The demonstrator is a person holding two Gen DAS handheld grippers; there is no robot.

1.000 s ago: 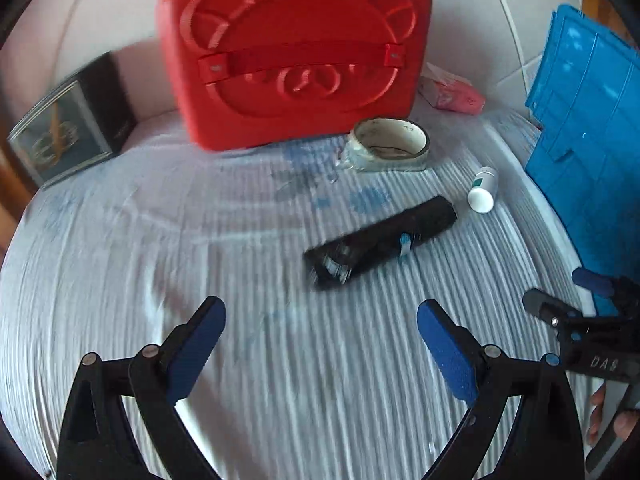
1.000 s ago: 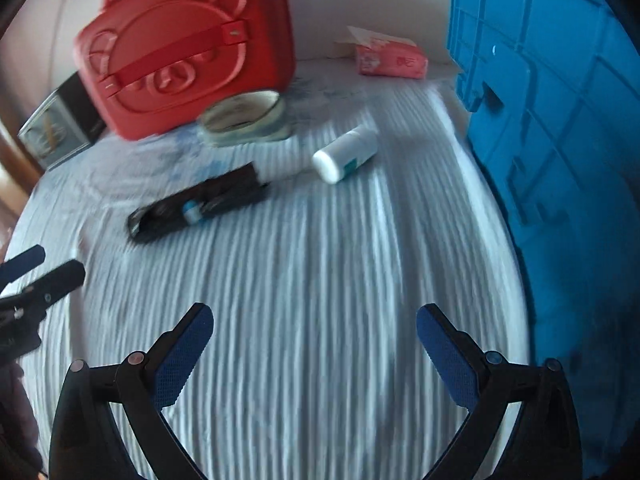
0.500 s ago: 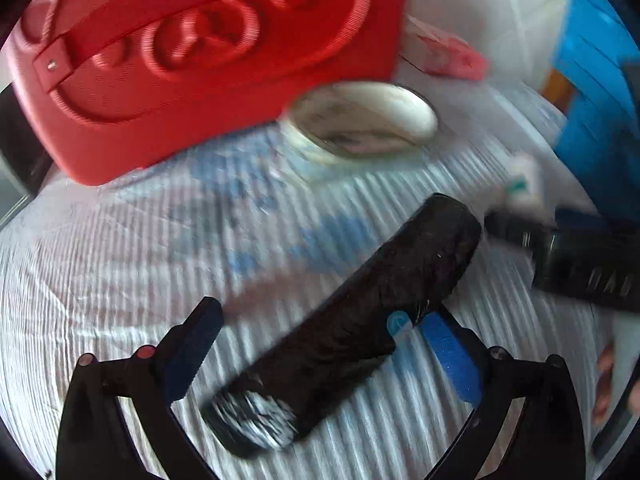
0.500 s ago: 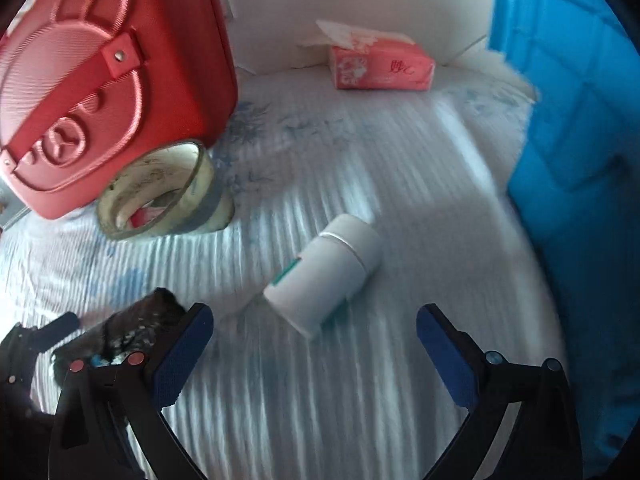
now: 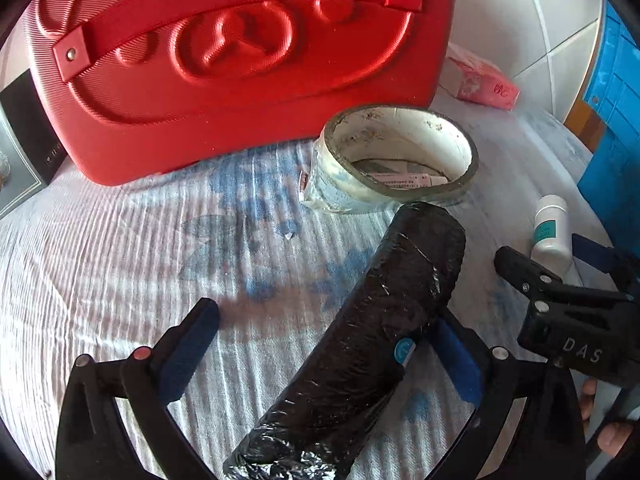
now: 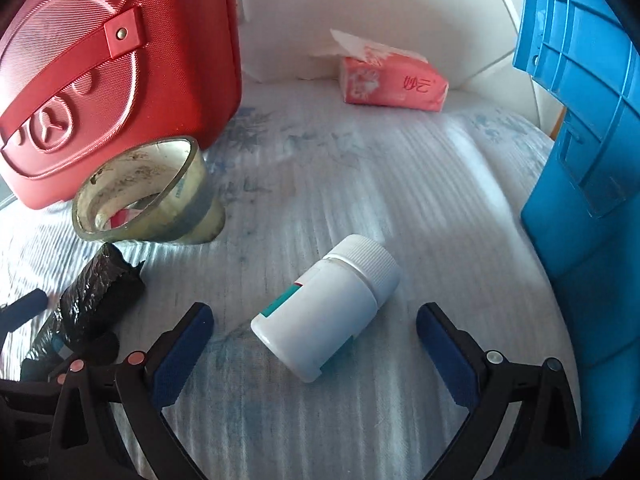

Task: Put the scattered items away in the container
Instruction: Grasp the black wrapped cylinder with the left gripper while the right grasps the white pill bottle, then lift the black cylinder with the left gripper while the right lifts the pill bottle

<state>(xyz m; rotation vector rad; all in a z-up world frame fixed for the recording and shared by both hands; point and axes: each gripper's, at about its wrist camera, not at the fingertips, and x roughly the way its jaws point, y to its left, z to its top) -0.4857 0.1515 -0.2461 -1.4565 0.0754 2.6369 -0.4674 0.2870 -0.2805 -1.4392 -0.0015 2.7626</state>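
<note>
On the ribbed sheet [image 5: 120, 240], a glossy, plastic-wrapped black cylinder [image 5: 372, 344].

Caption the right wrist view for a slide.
Open right gripper straddles a lying white plastic bottle on the striped sheet.

The left gripper [image 5: 322, 346] is low over the bedding with its jaws spread wide, the right blue pad [image 5: 454, 354] touching the black wrapped roll [image 5: 372, 344] lying between them. The right gripper [image 6: 314, 340] is also spread wide, its jaws flanking the white bottle [image 6: 326, 312] without touching it.
</note>
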